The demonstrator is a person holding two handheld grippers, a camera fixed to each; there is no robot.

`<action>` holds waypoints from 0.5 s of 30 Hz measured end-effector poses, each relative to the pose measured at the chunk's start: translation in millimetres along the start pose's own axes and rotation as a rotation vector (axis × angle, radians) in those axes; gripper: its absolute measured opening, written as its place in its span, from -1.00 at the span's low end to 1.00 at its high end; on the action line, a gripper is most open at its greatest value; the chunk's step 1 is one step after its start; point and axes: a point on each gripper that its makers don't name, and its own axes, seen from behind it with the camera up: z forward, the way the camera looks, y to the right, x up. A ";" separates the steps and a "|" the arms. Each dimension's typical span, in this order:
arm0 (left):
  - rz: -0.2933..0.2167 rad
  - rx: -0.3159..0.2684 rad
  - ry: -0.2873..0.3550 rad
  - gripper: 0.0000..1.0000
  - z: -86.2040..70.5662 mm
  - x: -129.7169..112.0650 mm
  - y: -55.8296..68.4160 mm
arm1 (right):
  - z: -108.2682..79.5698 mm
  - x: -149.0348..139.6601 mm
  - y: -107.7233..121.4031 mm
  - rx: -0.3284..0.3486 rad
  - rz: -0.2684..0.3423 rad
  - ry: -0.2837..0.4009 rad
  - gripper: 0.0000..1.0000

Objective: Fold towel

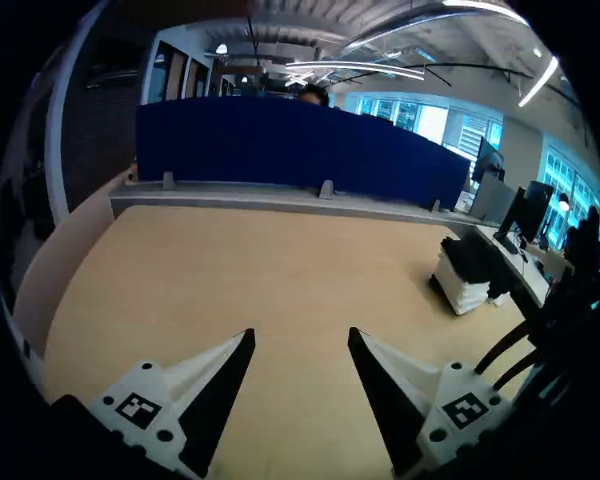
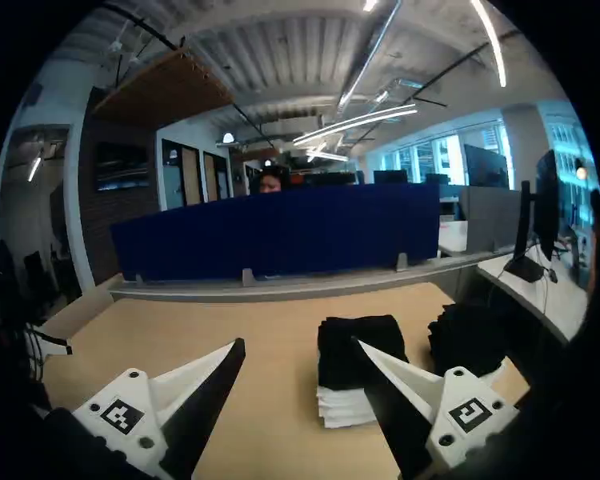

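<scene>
Both tools are held with fingers apart, gripping nothing, above the pale wooden counter (image 1: 220, 264): the left tool (image 1: 301, 332) over its bare middle, the right tool (image 2: 300, 343) close to the stack of folded towels (image 2: 340, 352) by the counter's right edge.

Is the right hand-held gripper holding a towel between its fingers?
No, the right hand-held gripper is open and empty; the towel stack lies on the table ahead.
</scene>
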 end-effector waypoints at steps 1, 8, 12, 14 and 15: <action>0.001 0.002 0.015 0.72 0.6 4.3 -1.1 | -3.4 -1.0 -3.7 -0.006 0.003 0.005 1.00; 0.014 0.038 0.142 0.71 1.4 35.8 -10.5 | -17.6 -8.1 -23.8 -0.026 0.026 0.021 1.00; 0.030 0.065 0.225 0.71 -2.4 53.5 -16.1 | -17.8 -9.4 -29.4 -0.023 0.030 0.022 1.00; 0.032 0.079 0.259 0.71 -3.7 59.1 -21.2 | -17.4 -9.3 -32.8 -0.020 0.026 0.022 1.00; 0.033 0.087 0.279 0.71 -4.5 62.3 -24.3 | -17.1 -9.2 -34.5 -0.019 0.024 0.022 1.00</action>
